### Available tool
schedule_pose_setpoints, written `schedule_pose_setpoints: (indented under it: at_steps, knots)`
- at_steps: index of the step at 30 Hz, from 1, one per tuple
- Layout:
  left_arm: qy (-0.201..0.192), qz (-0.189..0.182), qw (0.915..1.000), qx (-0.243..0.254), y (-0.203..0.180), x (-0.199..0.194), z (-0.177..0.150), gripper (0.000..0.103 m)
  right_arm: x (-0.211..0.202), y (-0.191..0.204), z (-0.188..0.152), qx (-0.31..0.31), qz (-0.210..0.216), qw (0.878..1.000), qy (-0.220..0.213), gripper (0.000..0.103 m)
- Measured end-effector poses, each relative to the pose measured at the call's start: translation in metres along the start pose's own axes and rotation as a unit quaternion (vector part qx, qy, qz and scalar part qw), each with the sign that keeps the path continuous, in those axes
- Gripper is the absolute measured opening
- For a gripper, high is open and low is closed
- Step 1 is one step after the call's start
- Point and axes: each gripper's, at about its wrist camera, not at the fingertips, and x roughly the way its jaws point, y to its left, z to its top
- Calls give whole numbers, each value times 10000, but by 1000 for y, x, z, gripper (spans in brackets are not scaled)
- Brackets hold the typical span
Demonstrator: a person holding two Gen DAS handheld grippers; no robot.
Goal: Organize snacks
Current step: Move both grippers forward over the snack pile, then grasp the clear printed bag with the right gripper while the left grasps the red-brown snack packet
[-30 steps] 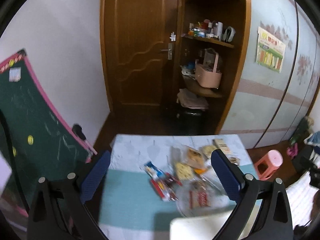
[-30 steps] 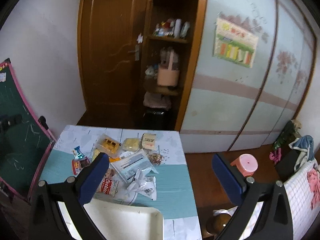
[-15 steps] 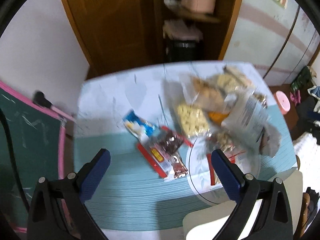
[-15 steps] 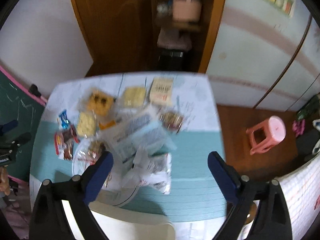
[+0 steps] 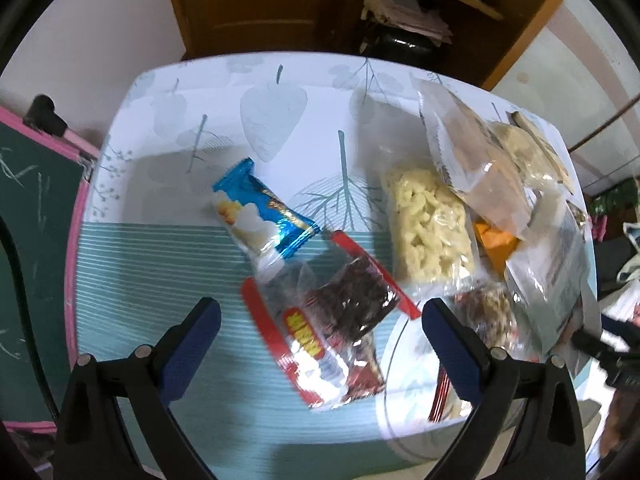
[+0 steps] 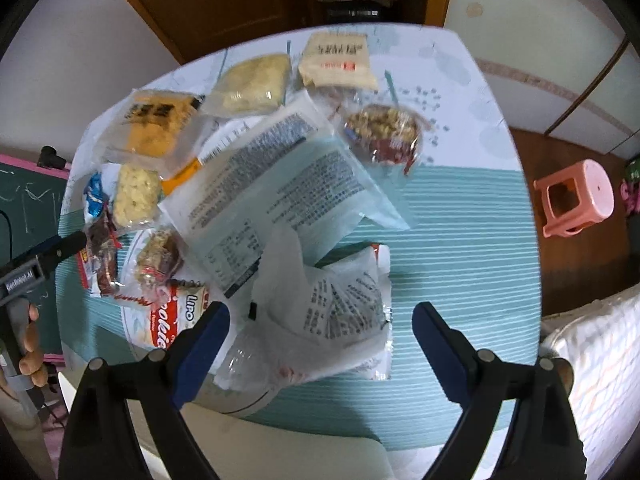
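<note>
Snack packets lie scattered on a table with a teal-and-white cloth (image 5: 160, 280). My left gripper (image 5: 320, 320) points down, open, above a red-edged clear packet of dark snack (image 5: 344, 312); its pads do not touch it. A blue wrapper (image 5: 260, 212) and a pale yellow snack block (image 5: 428, 224) lie just beyond. My right gripper (image 6: 320, 320) hovers over a crumpled white printed packet (image 6: 344, 312). Its jaws are closing but stand wide, and the pads are clear of the packet. A large clear printed bag (image 6: 280, 184) lies behind. A clear plate (image 5: 404, 412) holds several packets.
A green chalkboard with a pink frame (image 5: 28, 240) stands left of the table. A pink stool (image 6: 576, 196) is on the floor to the right, with a checked cloth (image 6: 600, 380) nearer. A white chair back (image 6: 288, 448) is at the table's near edge. A hand (image 6: 28, 340) holds the left gripper.
Both grippers have dropped towards the table and tipped downward, so the views went from the room to the tabletop. The right jaws stand slightly narrower. Nothing was taken hold of.
</note>
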Motion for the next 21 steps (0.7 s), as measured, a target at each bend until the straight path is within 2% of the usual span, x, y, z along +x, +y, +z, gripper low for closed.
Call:
schedule_pose_setpoints:
  at_steps: [3,8,11,14,16,18,19,21]
  knots:
    - [110,-43,9999,-106,-2,13,5,100,14,4,-1,-53,-26,9997,240,84]
    - [201,-43,9994,-261,-2,27,8,97,17,7,-6,-140,-33,9997,220,78]
    - [270,-190,9989,-319,-2,31,9,88,16,6,-9,-139,34,9997,193,66]
    - [280,-395,9983,-328,0,31,9,70,14,6,-13,-114,114,9997,185,62]
    - [304,-534,9976,-319,-2,30,9,48,15,4,-16,-139,110,9997,173,59]
    - [178,-557,9978,-316,-3,24,8,33,14,4,-20,-130,188,9996,188,58]
    - [155,-529,9980,-302,-3,22,7,20,14,5,-22,-123,229,9995,194,57]
    - [97,-472,9985,-269,-5,18,5,18,12,4,-25,-107,302,9993,192,56]
